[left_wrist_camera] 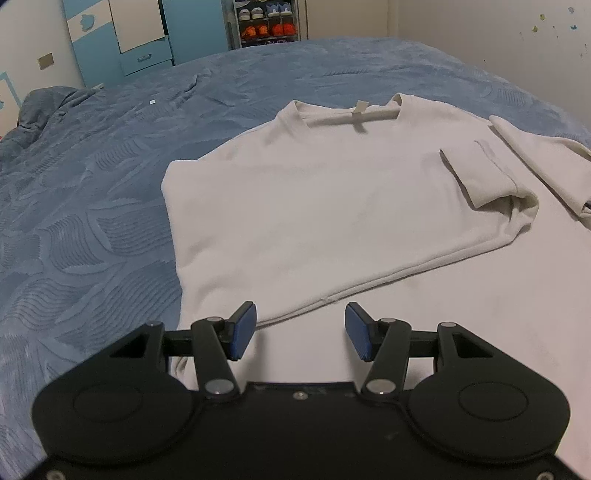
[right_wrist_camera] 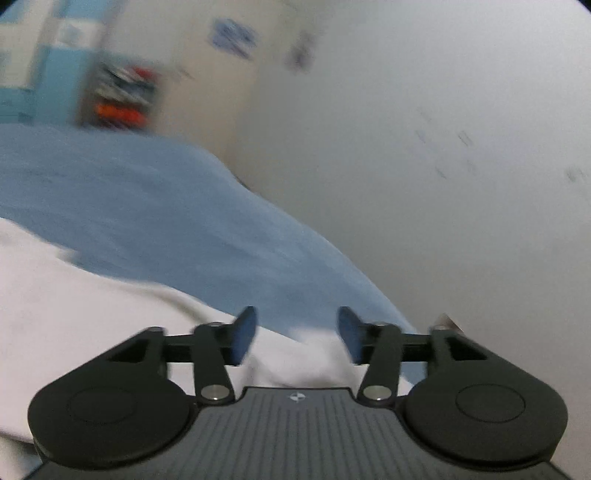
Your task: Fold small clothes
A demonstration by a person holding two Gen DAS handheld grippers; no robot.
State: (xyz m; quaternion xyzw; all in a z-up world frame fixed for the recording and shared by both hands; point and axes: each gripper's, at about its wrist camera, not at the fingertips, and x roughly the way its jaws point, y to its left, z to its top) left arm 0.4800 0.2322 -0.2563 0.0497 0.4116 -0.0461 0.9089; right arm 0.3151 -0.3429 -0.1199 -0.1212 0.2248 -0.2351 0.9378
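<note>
The cream T-shirt (left_wrist_camera: 314,206) lies flat on the blue bed (left_wrist_camera: 92,221), left side folded in, and the left gripper (left_wrist_camera: 300,330) and right gripper (right_wrist_camera: 297,334) hang spread wide, holding nothing, probably ready for another fold.

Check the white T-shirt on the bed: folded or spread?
Partly folded. The T-shirt has its left side turned over the body, a sleeve lying on top; the other sleeve remains spread.

One shirt (left_wrist_camera: 314,206) lies on one bed (left_wrist_camera: 92,192). Two tongs: left (left_wrist_camera: 300,329), right (right_wrist_camera: 297,334). One shoe rack (left_wrist_camera: 266,22) and one wardrobe (left_wrist_camera: 122,37) stand behind.
</note>
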